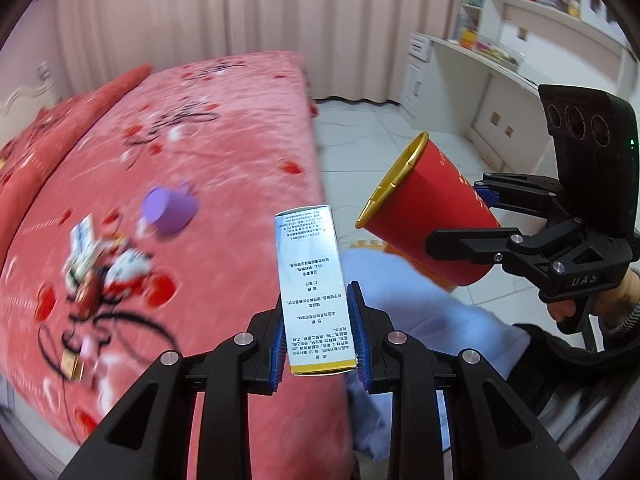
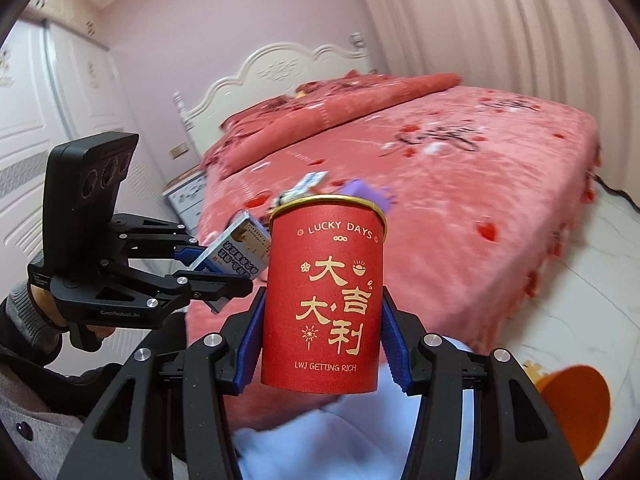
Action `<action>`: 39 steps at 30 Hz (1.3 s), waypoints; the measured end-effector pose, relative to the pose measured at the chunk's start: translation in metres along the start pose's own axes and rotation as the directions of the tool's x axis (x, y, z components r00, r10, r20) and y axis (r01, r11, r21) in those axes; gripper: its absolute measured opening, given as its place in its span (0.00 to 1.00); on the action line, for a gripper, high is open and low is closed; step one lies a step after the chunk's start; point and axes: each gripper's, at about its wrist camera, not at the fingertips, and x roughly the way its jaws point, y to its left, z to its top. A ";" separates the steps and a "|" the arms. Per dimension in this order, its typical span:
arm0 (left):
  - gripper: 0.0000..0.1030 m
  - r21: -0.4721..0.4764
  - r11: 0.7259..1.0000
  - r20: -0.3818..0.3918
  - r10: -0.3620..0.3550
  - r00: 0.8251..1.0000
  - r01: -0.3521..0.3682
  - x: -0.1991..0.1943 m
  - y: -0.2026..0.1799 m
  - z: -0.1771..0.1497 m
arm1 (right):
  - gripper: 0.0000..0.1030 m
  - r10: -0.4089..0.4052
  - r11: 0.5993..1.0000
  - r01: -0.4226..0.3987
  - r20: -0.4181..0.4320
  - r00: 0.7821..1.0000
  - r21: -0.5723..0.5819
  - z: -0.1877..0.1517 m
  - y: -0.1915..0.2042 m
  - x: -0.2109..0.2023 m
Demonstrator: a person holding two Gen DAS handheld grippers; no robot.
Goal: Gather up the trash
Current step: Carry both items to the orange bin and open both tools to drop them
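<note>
Both views are evenly and brightly lit by soft daylight filtering through the pale curtain (image 1: 192,20), with no hard shadows. Fisheye bending curves the walls, and a dark vignette rings every corner. In the left wrist view the bed (image 1: 224,128) and the small items at lower left smear with motion blur, while the white box (image 1: 310,280) at centre stays sharp. In the right wrist view the red canister (image 2: 324,300) is crisp and the bedspread behind it is soft.

blurred litter heap (image 1: 96,264) on bed, unreadable
</note>
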 end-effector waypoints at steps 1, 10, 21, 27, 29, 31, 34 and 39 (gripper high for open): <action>0.28 0.017 1.000 -0.003 -0.009 1.000 0.009 0.004 -0.005 0.006 | 0.51 -0.015 1.000 0.015 0.006 1.000 0.010 -0.002 -0.007 -0.006; 0.28 0.215 0.967 -0.056 -0.128 0.990 0.137 0.056 -0.062 0.076 | 0.51 -0.217 0.968 0.209 0.045 0.975 0.142 -0.025 -0.087 -0.079; 0.28 0.393 0.864 -0.133 -0.285 0.949 0.314 0.119 -0.144 0.132 | 0.51 -0.411 0.867 0.381 0.030 0.911 0.321 -0.072 -0.165 -0.154; 0.29 0.377 0.851 -0.164 -0.327 0.931 0.365 0.160 -0.162 0.142 | 0.52 -0.448 0.826 0.419 -0.013 0.894 0.376 -0.091 -0.203 -0.154; 0.29 0.348 0.859 -0.174 -0.334 0.926 0.375 0.175 -0.163 0.141 | 0.52 -0.449 0.807 0.422 -0.036 0.893 0.414 -0.101 -0.221 -0.146; 0.29 0.311 0.868 -0.195 -0.339 0.920 0.386 0.192 -0.162 0.137 | 0.52 -0.445 0.789 0.421 -0.056 0.894 0.447 -0.109 -0.241 -0.131; 0.29 0.296 0.878 -0.220 -0.321 0.921 0.377 0.214 -0.166 0.135 | 0.52 -0.439 0.778 0.425 -0.084 0.894 0.462 -0.117 -0.255 -0.113; 0.29 0.258 0.886 -0.253 -0.322 0.912 0.384 0.242 -0.168 0.132 | 0.52 -0.429 0.763 0.431 -0.121 0.895 0.482 -0.129 -0.275 -0.093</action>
